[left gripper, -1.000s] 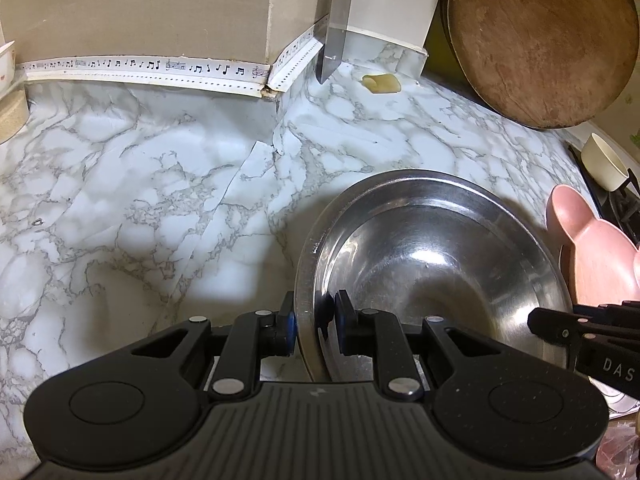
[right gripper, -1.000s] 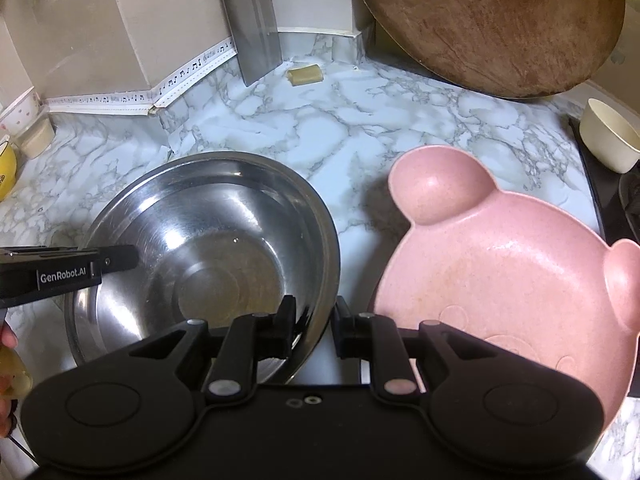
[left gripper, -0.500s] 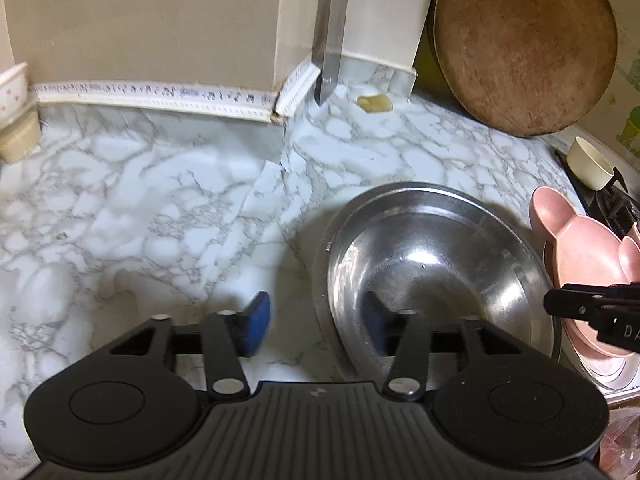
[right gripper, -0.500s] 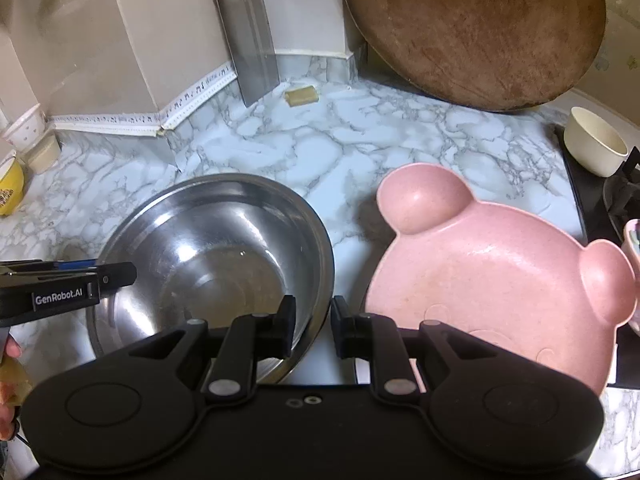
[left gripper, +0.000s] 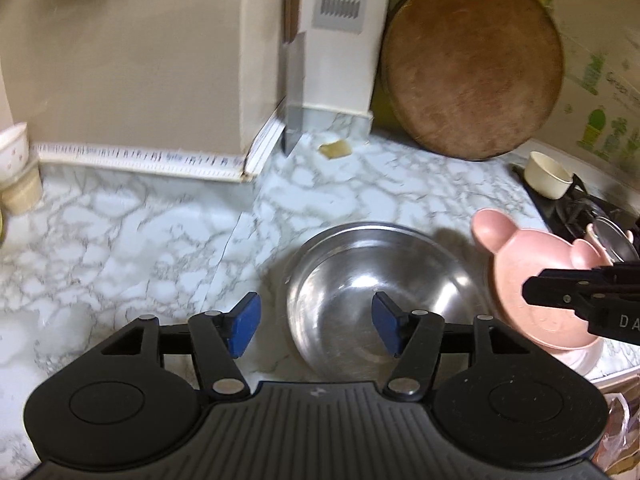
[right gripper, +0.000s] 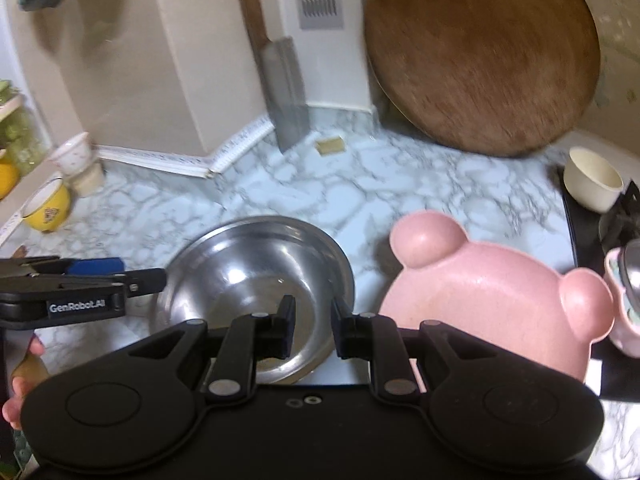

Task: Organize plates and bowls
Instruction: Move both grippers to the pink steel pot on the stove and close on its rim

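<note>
Just been spreading the jaws of the left gripper (left gripper: 316, 320): blue pads wide apart, nothing between them, hovering above the near rim of the stainless steel bowl (left gripper: 360, 264). Released, then, with the bowl sitting upright on the marble-pattern counter (left gripper: 120, 240). On the right gripper (right gripper: 314, 320), jaws drawn close with a narrow slit left, nothing visibly pinched, poised over the bowl's right edge. Just beside the bowl to the right, the pink bear-shaped plate (right gripper: 480, 300), resting on other crockery at the stove's edge.

Probably between pieces now: bowl set down, next piece to choose. To do it well:

- Lift both grippers clear of the steel rim before swinging sideways, so as not to nudge or spin the bowl
- Open the right jaws wider before reaching for the pink plate
- Take the plate by its near rim, away from the ears, pads flat on both faces
- Keep it level, away from the small cream bowl (right gripper: 592, 184)
- Mind the leaning cleaver (right gripper: 286, 92) and round chopping board (right gripper: 480, 52) behind
</note>
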`<move>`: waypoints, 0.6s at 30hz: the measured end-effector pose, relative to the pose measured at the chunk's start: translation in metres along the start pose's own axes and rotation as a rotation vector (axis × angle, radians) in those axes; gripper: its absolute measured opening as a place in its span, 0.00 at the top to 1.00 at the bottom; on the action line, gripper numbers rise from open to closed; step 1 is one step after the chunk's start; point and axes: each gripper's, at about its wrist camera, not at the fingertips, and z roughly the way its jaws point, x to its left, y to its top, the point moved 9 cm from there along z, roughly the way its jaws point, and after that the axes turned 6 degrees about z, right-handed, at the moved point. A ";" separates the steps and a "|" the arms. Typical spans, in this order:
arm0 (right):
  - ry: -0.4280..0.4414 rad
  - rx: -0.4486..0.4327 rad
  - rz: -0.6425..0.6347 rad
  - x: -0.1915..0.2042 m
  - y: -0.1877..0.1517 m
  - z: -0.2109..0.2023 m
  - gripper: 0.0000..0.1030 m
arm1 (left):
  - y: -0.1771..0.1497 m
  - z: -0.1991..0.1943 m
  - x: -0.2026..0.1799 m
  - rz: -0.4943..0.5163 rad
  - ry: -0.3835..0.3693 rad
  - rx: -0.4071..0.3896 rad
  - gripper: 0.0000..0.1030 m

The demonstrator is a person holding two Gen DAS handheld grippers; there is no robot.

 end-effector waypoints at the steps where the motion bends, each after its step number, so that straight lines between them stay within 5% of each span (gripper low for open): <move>1: 0.006 -0.009 -0.003 0.001 0.001 -0.004 0.81 | 0.002 -0.003 -0.004 0.009 -0.001 -0.006 0.41; 14: 0.060 -0.082 0.019 -0.032 0.015 -0.036 0.79 | 0.034 -0.006 -0.077 0.064 -0.057 -0.033 0.34; 18: 0.070 -0.100 0.027 -0.056 0.017 -0.046 0.68 | 0.040 0.003 -0.107 0.079 -0.077 -0.021 0.34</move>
